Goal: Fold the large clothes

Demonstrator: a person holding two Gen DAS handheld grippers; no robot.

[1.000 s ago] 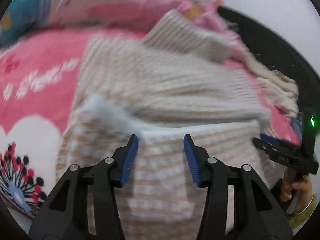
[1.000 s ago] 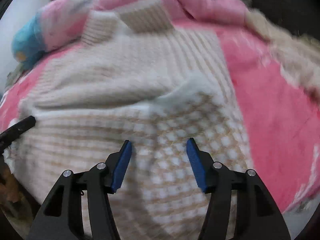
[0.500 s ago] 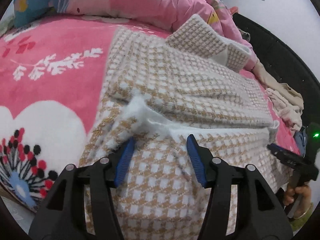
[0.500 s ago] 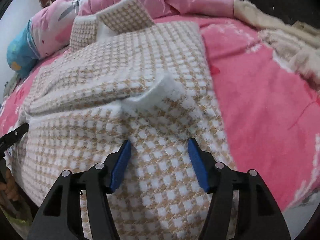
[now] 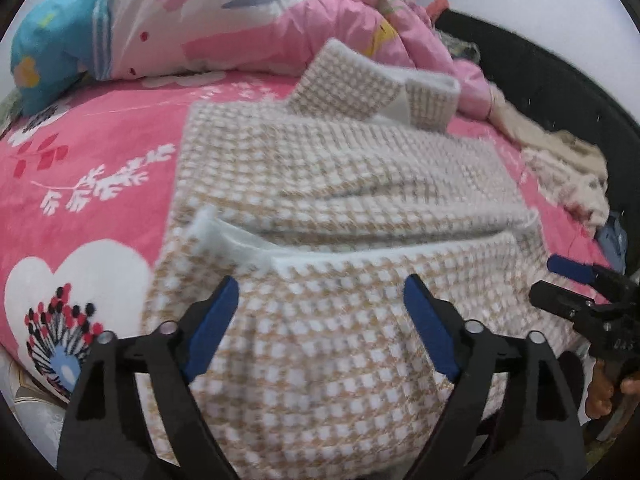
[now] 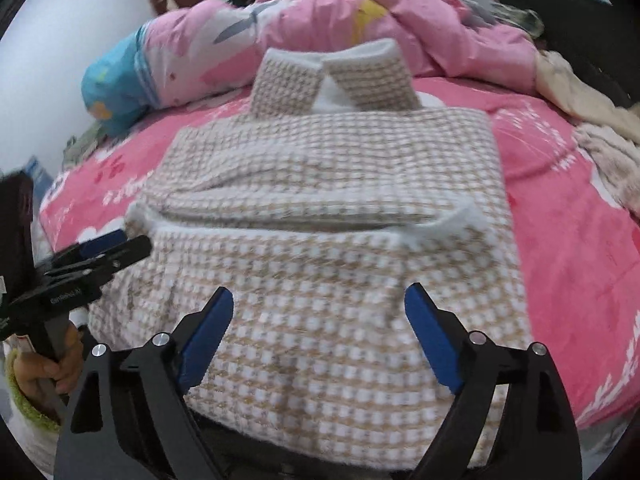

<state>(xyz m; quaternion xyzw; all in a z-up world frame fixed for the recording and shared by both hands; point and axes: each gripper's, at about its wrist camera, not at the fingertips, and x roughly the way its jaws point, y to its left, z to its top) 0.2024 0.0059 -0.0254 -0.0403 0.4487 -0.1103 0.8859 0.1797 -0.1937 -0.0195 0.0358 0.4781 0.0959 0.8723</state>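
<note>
the coat is looking like thick fuzzy cloth with a beige and white check and a soft white fleece lining. the bed sheet is showing as matt pink plush fabric. the quilt is appearing smooth, with a slight shine. the left gripper is showing matt black plastic, blue pads and small shiny metal pins.

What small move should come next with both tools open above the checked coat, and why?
Probably lower both tools to the near hem and grip it. The left tool and right tool, jaws just opened, hold nothing, and the checked coat lies only part folded, its lower panel hanging over the bed edge.
</note>
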